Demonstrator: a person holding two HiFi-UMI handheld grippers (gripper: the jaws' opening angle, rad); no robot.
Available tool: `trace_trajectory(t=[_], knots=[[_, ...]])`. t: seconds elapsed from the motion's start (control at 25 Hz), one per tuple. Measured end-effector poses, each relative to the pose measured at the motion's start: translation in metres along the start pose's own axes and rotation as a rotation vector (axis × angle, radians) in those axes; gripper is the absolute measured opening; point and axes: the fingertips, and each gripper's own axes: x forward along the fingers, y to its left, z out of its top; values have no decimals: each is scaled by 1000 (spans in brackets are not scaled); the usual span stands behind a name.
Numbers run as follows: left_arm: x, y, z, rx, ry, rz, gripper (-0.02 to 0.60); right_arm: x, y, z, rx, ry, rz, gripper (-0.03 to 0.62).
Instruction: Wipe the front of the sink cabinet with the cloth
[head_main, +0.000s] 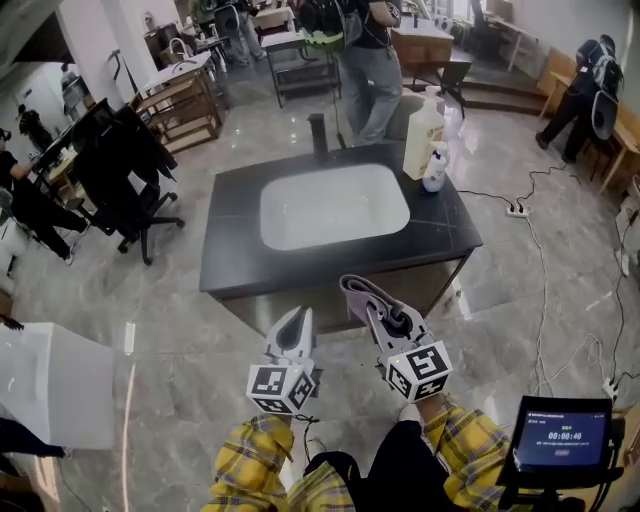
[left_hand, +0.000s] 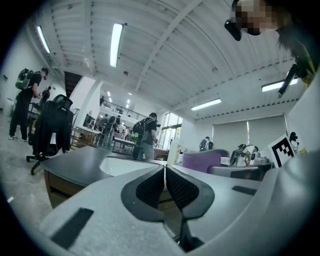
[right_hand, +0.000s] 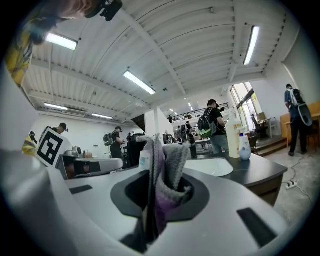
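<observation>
The sink cabinet (head_main: 300, 305) stands ahead of me, with a dark countertop (head_main: 230, 240) and a white basin (head_main: 335, 205). Its front face shows just beyond both grippers. My right gripper (head_main: 368, 300) is shut on a grey and purple cloth (head_main: 358, 291), which sticks up between the jaws in the right gripper view as a folded cloth (right_hand: 165, 170). My left gripper (head_main: 296, 322) is shut with nothing in it, and its pads (left_hand: 150, 187) meet in the left gripper view. Both grippers hover in front of the cabinet, apart from it.
A large white soap bottle (head_main: 422, 135) and a small pump bottle (head_main: 436, 168) stand on the countertop's back right corner, beside a dark faucet (head_main: 318, 132). A black office chair (head_main: 125, 175) is at the left. Cables and a power strip (head_main: 517, 210) lie on the floor at right. A timer screen (head_main: 560, 435) is at lower right.
</observation>
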Motion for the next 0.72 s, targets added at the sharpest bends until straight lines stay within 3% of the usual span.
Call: trace_trajectory(t=[0.24, 0.72], knots=[[-31, 19, 18, 14, 11, 17, 8, 8, 43, 8, 9, 15, 47, 43], [-81, 42, 52, -28, -44, 105, 8, 13, 110, 18, 52, 48, 165, 44]])
